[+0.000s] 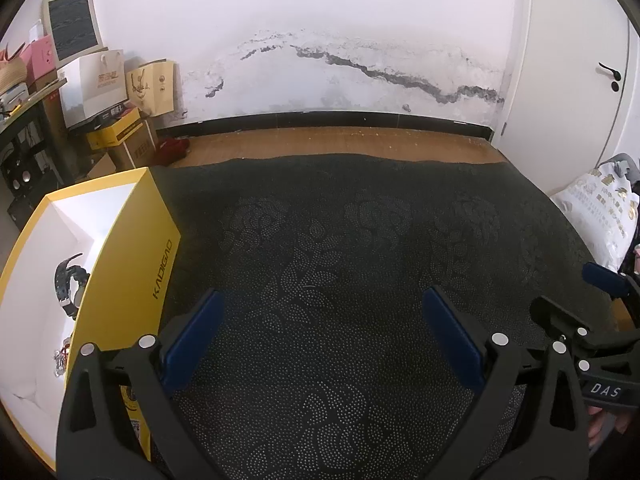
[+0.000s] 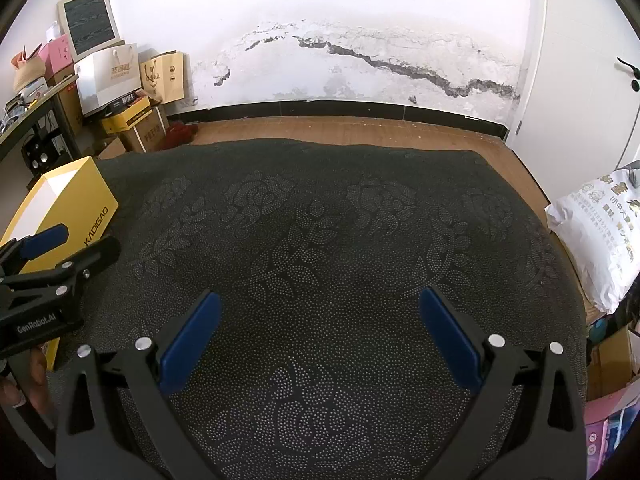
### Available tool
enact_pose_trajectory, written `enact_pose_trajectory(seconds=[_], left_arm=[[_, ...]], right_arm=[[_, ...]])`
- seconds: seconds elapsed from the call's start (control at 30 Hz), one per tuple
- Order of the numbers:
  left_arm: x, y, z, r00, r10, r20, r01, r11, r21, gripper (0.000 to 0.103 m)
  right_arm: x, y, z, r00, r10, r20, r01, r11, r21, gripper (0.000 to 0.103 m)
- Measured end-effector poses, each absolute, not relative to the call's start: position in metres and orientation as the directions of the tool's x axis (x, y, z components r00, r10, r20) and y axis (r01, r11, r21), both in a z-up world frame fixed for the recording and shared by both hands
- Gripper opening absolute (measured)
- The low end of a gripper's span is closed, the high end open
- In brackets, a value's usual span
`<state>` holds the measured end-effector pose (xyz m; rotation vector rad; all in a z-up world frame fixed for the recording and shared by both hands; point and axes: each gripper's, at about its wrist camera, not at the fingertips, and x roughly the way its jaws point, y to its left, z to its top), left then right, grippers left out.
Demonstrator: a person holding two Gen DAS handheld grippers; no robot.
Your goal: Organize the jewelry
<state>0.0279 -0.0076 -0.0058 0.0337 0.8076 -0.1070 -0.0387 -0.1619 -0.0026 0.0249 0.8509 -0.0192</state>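
I am holding the left gripper (image 1: 320,320) with its blue pads spread wide and nothing between them, hovering over the dark patterned cloth (image 1: 340,240). I am keeping the right gripper (image 2: 320,320) the same way, pads wide apart and empty, over the same cloth.

Moving outward, the cloth ahead of both pairs of fingers is showing only its dotted flower pattern; I am not seeing any loose jewelry lying on it. In the left wrist view the yellow box (image 1: 132,256) is sitting at about nine o'clock, just beside the left finger, its white inside open to the camera. A black watch (image 1: 70,280) is lying in it toward the near wall, and a small tangle of red and silver pieces (image 1: 62,358) is resting closer to me, at about eight o'clock; I cannot tell what those pieces are. In the right wrist view the box is showing at about ten o'clock, partly behind the other gripper.

I am judging that the sorting is either finishing or pausing between items, since everything I can find is already inside the box. The next move, as I read it, is calling for a scan of the cloth for anything missed, or else swinging the left gripper over the box rim, clearing the tall yellow wall before lowering.
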Motion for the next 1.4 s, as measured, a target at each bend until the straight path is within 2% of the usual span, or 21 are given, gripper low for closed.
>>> enact_pose_trajectory(seconds=[1.4], left_arm=[[0.0254, -0.0067, -0.0079, 0.674, -0.095, -0.732, 0.126, 0.992, -0.013, 0.097]], right_arm=[[-0.0391, -0.1602, -0.0032, 0.659, -0.005, -0.752, 0.024, 1.000, 0.014, 0.096]])
